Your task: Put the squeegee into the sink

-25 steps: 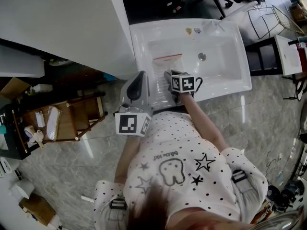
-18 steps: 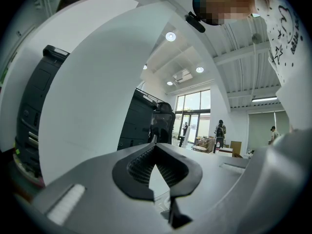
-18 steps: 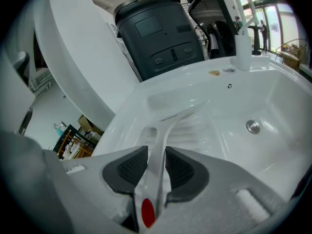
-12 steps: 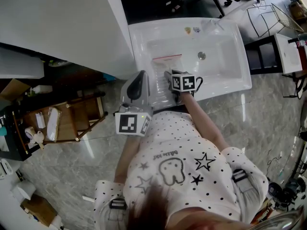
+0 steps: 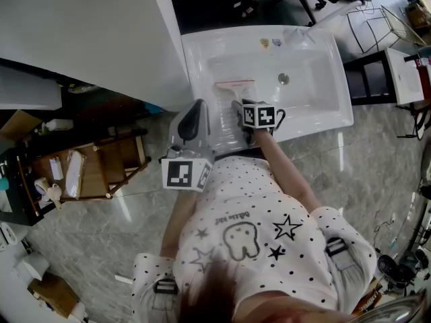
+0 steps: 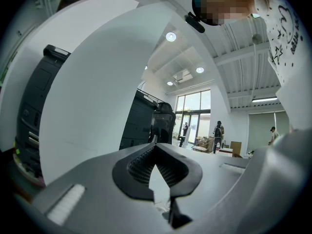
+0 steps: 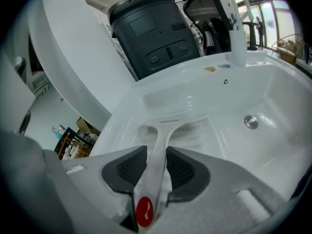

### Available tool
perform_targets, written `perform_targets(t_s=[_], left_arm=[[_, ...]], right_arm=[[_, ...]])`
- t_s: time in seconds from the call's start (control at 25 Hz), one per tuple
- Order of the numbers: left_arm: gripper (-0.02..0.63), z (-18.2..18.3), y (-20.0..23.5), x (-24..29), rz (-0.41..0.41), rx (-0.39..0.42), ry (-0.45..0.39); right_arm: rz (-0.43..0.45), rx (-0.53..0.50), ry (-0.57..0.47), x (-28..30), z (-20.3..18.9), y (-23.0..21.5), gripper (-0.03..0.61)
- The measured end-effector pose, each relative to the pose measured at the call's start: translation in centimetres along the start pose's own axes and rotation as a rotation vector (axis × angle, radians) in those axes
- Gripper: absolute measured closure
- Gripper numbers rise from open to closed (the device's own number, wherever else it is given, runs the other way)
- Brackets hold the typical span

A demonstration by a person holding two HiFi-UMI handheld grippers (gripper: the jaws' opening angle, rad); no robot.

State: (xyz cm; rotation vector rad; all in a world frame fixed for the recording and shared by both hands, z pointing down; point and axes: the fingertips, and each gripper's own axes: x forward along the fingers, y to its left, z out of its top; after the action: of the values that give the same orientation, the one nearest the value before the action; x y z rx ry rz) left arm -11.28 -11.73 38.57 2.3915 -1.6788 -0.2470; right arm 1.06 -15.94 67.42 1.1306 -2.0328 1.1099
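One step in hand, the release | right hand-held gripper, jaws just opening, stands slack around the handle of the white plastic squeegee, blade down inside the white rectangular sink | next, likely: back out without dragging the handle | left hand-held gripper pressed together, empty | round metal drain and white bottle on the rim lie well clear.

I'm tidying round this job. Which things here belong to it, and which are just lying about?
Job:
squeegee, blade resting in the sink
right gripper, jaws have just been opening, handle between them

Lying about:
dark bin
wire basket
wooden rack
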Motion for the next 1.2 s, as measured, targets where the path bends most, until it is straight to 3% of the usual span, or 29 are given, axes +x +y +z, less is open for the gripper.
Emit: perform_targets(t_s=[0.8, 1.2], left_arm=[[0.618, 0.19, 0.45, -0.20, 0.013, -0.004, -0.013], [0.618, 0.03, -0.12, -0.18, 0.006, -0.003, -0.007]], right_arm=[[0.004, 0.003, 0.040, 0.45, -0.87, -0.08, 0.430], [0.032, 0.007, 0.003, 0.08, -0.69, 0.10, 0.399]])
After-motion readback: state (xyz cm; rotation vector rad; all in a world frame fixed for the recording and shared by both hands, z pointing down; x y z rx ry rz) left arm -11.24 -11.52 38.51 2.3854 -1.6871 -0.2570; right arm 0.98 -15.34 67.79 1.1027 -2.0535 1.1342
